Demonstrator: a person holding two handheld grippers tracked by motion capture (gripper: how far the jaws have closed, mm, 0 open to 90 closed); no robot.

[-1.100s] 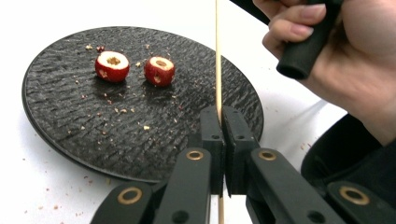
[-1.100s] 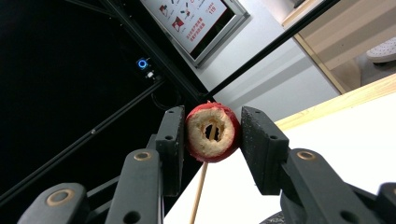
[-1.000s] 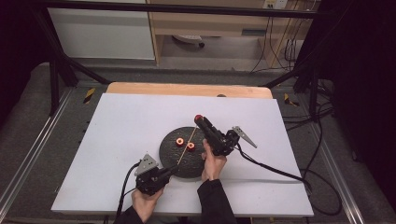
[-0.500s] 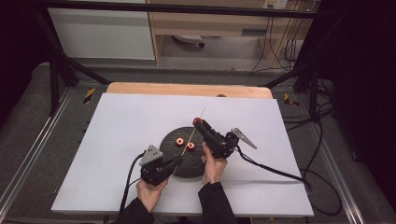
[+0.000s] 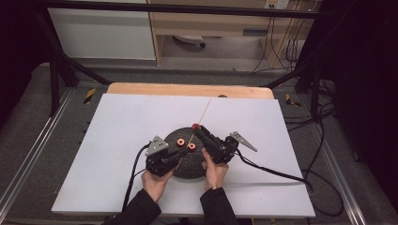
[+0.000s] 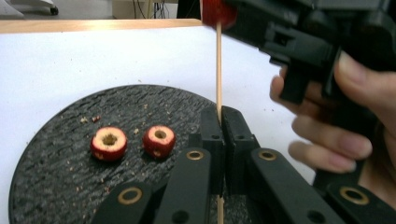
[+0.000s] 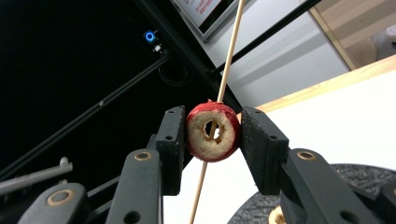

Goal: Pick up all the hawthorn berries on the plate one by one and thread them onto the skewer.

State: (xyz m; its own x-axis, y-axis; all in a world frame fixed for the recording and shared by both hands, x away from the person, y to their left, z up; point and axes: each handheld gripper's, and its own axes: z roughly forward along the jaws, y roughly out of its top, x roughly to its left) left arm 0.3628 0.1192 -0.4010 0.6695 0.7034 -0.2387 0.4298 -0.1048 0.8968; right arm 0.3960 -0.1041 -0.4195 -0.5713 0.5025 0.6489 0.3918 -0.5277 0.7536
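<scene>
A thin wooden skewer [image 6: 218, 70] stands upright between the jaws of my left gripper [image 6: 222, 114], which is shut on it over the black round plate [image 6: 56, 177]. My right gripper [image 7: 212, 126] is shut on a red cored fruit ring [image 7: 205, 140], and the skewer [image 7: 229, 56] passes through its hole. In the high view the left gripper [image 5: 182, 153] and right gripper [image 5: 197, 129] meet above the plate [image 5: 187, 166], with the skewer [image 5: 205, 110] pointing away past the fruit ring [image 5: 195, 126]. Two more cored fruit rings [image 6: 109, 143] [image 6: 159, 140] lie on the plate.
The plate sits on a white sheet [image 5: 117, 131] over a wooden table [image 5: 187, 89]. Cables [image 5: 272, 171] trail from both grippers across the sheet. Metal frame rails [image 5: 28, 159] run along the table's sides.
My left gripper has moved up and toward the right gripper, and the skewer has slid farther through the held fruit ring, its tip reaching farther across the sheet. The right gripper has stayed put.
</scene>
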